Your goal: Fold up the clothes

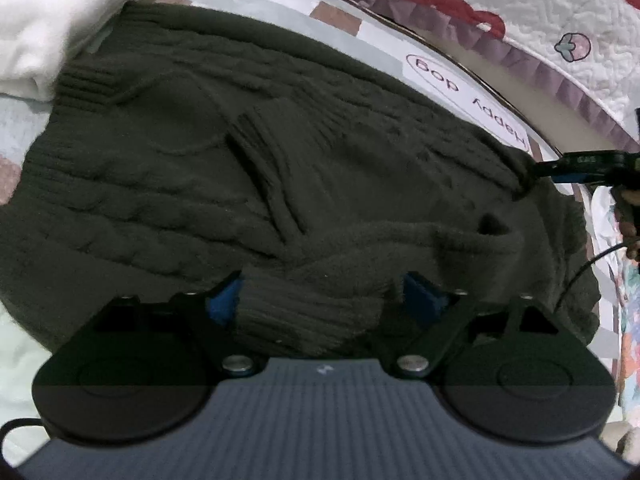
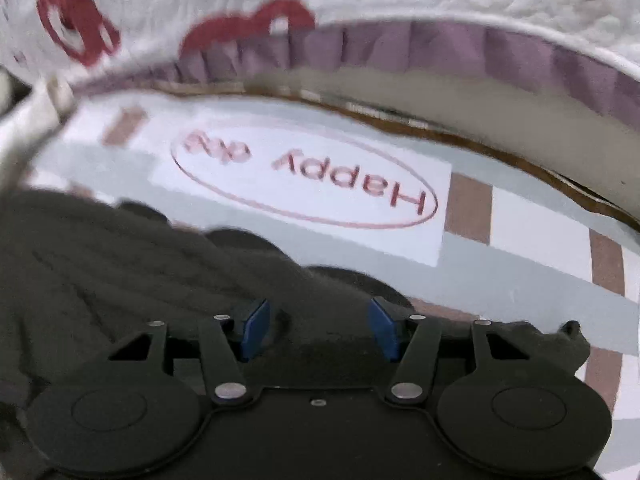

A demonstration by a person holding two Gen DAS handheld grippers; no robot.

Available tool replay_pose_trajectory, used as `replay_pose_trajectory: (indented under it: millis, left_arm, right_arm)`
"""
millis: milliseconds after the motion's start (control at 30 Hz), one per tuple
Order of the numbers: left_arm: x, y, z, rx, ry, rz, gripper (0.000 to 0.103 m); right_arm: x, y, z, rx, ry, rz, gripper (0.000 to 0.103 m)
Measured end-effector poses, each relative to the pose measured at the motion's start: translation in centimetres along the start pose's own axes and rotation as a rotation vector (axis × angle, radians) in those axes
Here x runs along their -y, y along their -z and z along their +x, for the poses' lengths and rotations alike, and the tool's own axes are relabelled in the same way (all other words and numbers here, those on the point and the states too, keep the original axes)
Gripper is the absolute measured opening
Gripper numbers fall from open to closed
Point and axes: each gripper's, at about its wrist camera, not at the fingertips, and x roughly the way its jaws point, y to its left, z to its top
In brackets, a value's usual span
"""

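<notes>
A dark olive cable-knit sweater (image 1: 248, 152) lies spread over a checked bed sheet (image 2: 520, 220). My left gripper (image 1: 322, 298) is open low over the sweater's near edge. A bunched ribbed fold sits between its blue pads (image 1: 224, 300), and I cannot tell whether they touch it. My right gripper (image 2: 320, 328) is open above the sweater's (image 2: 120, 272) edge, with dark knit under its blue pads (image 2: 256, 328) and nothing pinched. In the left wrist view the right gripper (image 1: 540, 170) shows from the side at the sweater's far right corner.
A white garment (image 1: 40, 20) is piled at the upper left. A white quilt with red prints and a purple ruffle (image 1: 520, 0) borders the far side. The sheet carries a red "Happy day" oval (image 2: 304, 184). A hand (image 1: 630, 216) and a cable (image 1: 580, 276) are at the right edge.
</notes>
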Motion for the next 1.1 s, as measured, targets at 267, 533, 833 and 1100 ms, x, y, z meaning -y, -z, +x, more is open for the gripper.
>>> replay_pose_trajectory:
  millis: [267,533,833,1100]
  left_arm:
    - [3.2,0.5,-0.6,0.052,-0.067,0.203,0.030]
    - [3.7,-1.2,-6.5,0.372,-0.034,0.242,0.002]
    - [-0.6,-1.6,-2.3,0.091,0.040,-0.017,0.024]
    - [-0.1,-1.1,-2.6,0.069,-0.017,0.032,0.067]
  right_arm:
    - [-1.3,2.1,1.9,0.091,0.086,-0.107,0.011]
    - [1.8,-1.4,-1.8,0.378,0.215,-0.113,0.000]
    - [0.6,0.1,0.3,0.133,-0.034,-0.083,0.056]
    - [-1.6,2.8,2.6,-0.023,0.155,-0.169,0.056]
